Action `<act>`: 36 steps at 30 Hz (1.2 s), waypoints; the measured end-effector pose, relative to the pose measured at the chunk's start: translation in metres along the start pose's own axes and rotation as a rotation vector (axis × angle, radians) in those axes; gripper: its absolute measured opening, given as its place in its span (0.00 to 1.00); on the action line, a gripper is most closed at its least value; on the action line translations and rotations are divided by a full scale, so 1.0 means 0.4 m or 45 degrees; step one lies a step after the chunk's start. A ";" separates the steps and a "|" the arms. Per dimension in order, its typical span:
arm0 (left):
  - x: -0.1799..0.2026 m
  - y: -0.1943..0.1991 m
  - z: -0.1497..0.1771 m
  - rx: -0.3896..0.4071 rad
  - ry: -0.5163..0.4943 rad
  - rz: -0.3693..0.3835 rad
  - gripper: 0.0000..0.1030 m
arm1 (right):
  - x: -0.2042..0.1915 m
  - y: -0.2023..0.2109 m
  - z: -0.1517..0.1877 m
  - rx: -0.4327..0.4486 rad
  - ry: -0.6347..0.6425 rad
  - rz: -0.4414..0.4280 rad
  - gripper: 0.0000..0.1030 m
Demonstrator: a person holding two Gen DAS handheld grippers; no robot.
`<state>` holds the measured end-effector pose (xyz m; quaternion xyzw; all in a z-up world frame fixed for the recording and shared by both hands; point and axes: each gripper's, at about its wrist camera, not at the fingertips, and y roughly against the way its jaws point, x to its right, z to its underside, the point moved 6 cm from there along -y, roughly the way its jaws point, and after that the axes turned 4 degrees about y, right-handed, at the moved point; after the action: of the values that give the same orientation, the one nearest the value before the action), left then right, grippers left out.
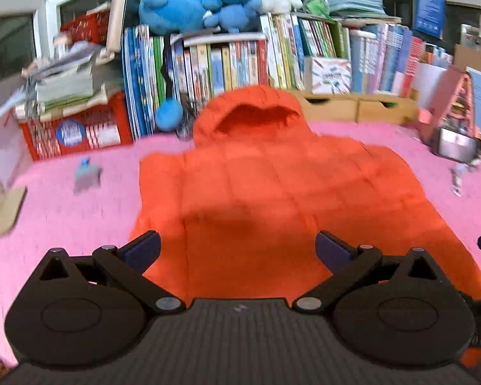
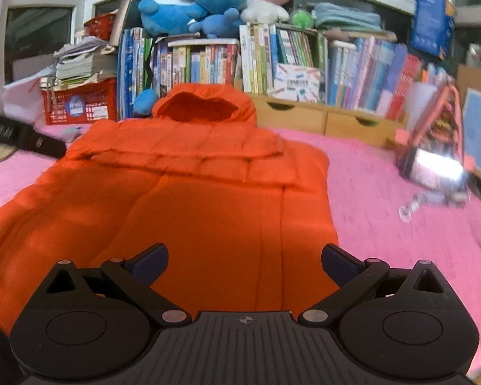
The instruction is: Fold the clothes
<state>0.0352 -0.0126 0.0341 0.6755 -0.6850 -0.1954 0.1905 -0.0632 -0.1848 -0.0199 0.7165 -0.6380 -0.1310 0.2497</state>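
Note:
An orange hooded puffer jacket (image 1: 272, 192) lies flat on the pink mat (image 1: 64, 218), hood toward the bookshelf. My left gripper (image 1: 237, 250) hovers open above the jacket's near hem, its fingers spread wide with nothing between them. In the right wrist view the same jacket (image 2: 182, 199) fills the centre, one sleeve folded across the chest. My right gripper (image 2: 245, 261) is open too, over the lower right part of the jacket, holding nothing. The other gripper's black body (image 2: 19, 138) pokes in at the left edge.
Behind the mat (image 2: 400, 224) stand a bookshelf (image 2: 272, 57) with plush toys (image 2: 208, 0) on top, a red crate (image 1: 77, 128) and wooden drawers (image 2: 330, 118). A small grey toy (image 1: 86, 173) lies left of the jacket. A pink stand with a shiny metal box (image 2: 433, 166) sits at right.

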 end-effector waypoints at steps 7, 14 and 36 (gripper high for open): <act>0.029 -0.182 -0.158 0.141 -0.105 -0.143 1.00 | -0.045 -0.158 -0.069 0.095 0.114 0.021 1.00; 0.104 -0.515 -0.285 0.203 -0.289 -0.331 1.00 | -0.052 -0.281 -0.044 -0.050 -0.005 -0.031 1.00; 0.108 -0.404 -0.406 0.614 -0.129 -0.307 0.14 | -0.016 -0.308 -0.029 -0.104 -0.214 -0.156 1.00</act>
<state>0.2572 -0.0593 0.0872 0.7674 -0.6350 -0.0814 -0.0351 0.0464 -0.1686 -0.0756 0.7299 -0.6059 -0.2316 0.2157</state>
